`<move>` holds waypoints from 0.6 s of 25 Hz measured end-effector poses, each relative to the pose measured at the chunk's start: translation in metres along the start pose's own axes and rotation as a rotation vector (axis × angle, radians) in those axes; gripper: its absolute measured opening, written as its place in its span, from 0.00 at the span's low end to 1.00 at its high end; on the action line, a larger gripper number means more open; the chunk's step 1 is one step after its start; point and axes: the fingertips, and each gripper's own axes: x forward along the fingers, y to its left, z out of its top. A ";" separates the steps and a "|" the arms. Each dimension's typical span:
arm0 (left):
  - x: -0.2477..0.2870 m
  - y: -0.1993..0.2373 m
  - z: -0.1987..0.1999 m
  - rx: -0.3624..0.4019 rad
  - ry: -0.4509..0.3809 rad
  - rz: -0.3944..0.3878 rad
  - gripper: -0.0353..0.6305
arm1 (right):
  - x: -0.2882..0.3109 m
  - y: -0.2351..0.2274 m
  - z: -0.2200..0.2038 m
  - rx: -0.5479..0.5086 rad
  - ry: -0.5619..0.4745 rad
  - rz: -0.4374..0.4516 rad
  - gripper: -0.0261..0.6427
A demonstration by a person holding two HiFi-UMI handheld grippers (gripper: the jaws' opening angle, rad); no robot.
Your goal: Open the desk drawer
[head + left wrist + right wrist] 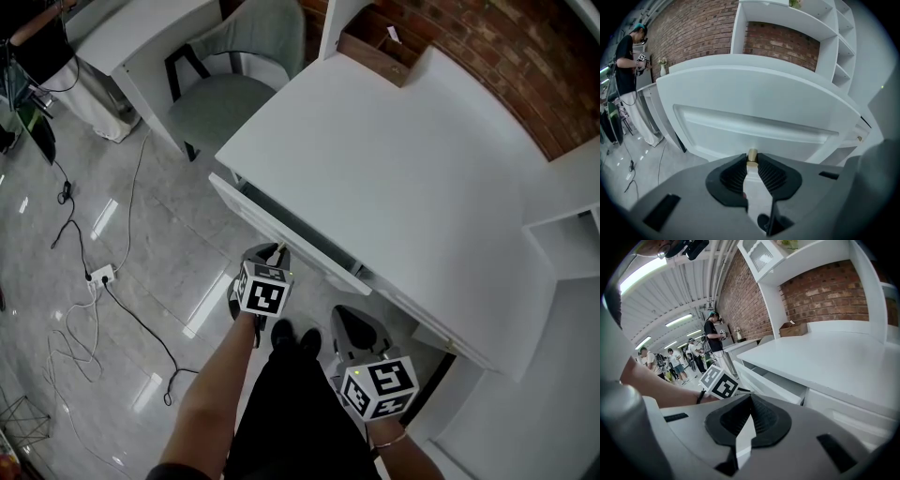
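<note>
The white desk [394, 169] has one long drawer [281, 230] standing pulled out a little, with a dark gap behind its front panel. My left gripper [277, 253] is at the middle of that panel. In the left gripper view its black ribbed pads [736, 176] are shut on the small brass drawer knob [752, 155], with the drawer front [754, 126] just beyond. My right gripper [354, 326] hangs lower right, below the desk edge, with its jaws shut on nothing [750, 399]. From there the open drawer [773, 380] shows side-on.
A grey chair [220, 103] stands at the neighbouring desk to the left. Cables and a power strip [101, 276] lie on the glossy floor. A wooden box [375, 54] sits at the desk's back by the brick wall. White shelves [562, 234] rise on the right. People stand far off [712, 341].
</note>
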 end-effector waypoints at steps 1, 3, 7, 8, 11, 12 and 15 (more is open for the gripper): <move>-0.002 0.001 -0.002 -0.005 0.000 0.004 0.17 | -0.002 0.000 0.001 -0.004 0.001 0.001 0.05; -0.006 0.001 -0.007 -0.011 0.003 0.008 0.17 | -0.006 0.000 0.002 -0.010 0.002 0.001 0.05; -0.014 0.003 -0.014 -0.015 0.009 0.009 0.17 | -0.013 0.001 0.008 -0.020 -0.001 0.005 0.05; -0.016 0.003 -0.016 -0.017 0.010 0.010 0.17 | -0.014 0.001 0.010 -0.022 -0.003 0.006 0.05; -0.022 0.004 -0.023 -0.017 0.018 0.011 0.17 | -0.018 0.002 0.013 -0.029 -0.004 0.012 0.05; -0.023 0.004 -0.025 -0.016 0.021 0.011 0.17 | -0.018 0.002 0.014 -0.032 -0.003 0.013 0.05; -0.029 0.006 -0.031 -0.015 0.028 0.014 0.17 | -0.020 0.001 0.018 -0.043 -0.004 0.013 0.05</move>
